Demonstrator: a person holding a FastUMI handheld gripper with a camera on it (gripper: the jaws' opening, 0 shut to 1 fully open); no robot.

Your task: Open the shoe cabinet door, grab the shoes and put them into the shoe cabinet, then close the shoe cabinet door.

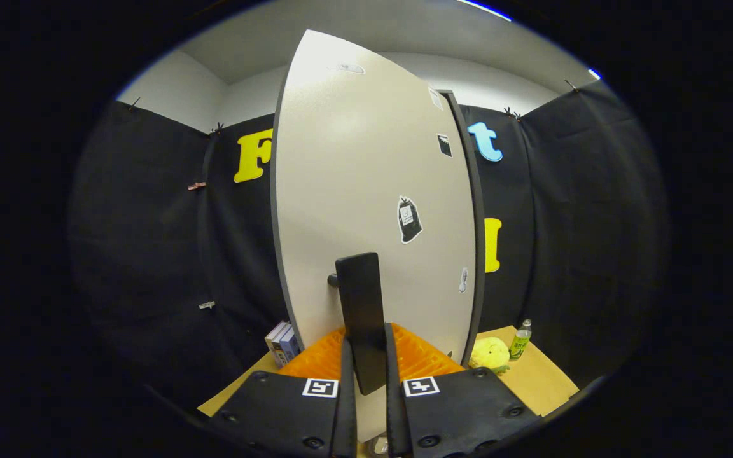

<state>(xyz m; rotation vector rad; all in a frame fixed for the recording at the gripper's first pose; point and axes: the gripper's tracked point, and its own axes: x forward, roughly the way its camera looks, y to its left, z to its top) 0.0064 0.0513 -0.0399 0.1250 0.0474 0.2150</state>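
Already on the handle: the door step is under way

Seen from the gripper view, the tongs [366, 356] are pinching the dark flat handle [361, 318] of the shoe cabinet door [354, 191]; both fingers lie against its lower part, one on each side, so the grip looks firm. The handle stands upright between the fingers and joins the pale door by a short peg on its left side. The door rises directly ahead, carrying a few small stickers [409, 219], and a dark edge runs down its right side. Whether it is fully shut or slightly ajar I cannot tell from this angle.

Just beyond the fingers, at the foot of the door, lies something orange and ribbed [420, 356]; what it is cannot be made out. On the tan surface [548, 381] to the right sit a yellow plush toy [490, 354] and, just beside it, a small green bottle [520, 340]. To the left of the door, a few books [282, 342] stand near its lower corner.

As a judgement: the work is on a door step, most likely the opening. The cabinet's inside is hidden, so the fetching and stowing of the shoes, and the closing, probably all remain.
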